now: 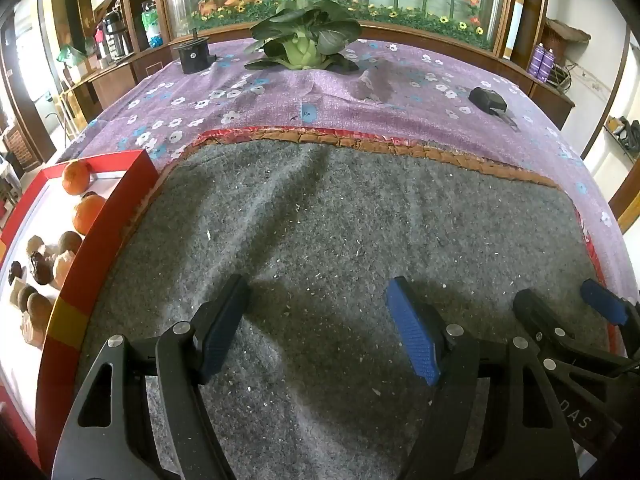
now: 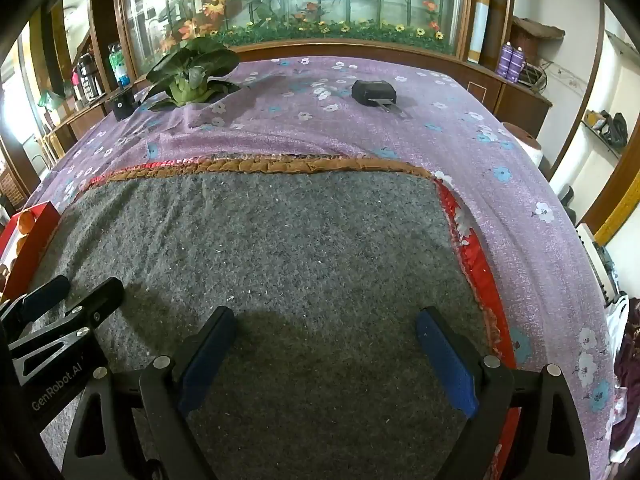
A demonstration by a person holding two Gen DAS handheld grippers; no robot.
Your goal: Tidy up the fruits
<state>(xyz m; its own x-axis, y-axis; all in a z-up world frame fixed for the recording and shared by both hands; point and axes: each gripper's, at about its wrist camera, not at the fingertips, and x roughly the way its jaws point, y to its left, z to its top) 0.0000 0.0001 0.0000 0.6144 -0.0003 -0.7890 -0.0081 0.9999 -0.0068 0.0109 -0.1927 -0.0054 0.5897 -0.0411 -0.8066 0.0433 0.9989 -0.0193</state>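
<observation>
A red box with a white floor stands at the left edge of the grey felt mat. In it lie two oranges and several small brown and dark fruits. My left gripper hovers open over bare felt, right of the box, nothing between its blue pads. In the right wrist view my right gripper is open too, above empty felt. The box's corner shows at far left there. Each gripper appears beside the other: the right gripper and the left gripper.
The mat lies on a purple flowered cloth. Far back sit a leafy green vegetable, a black cylindrical object and a black box-like device. A wooden cabinet with painted glass stands behind the table.
</observation>
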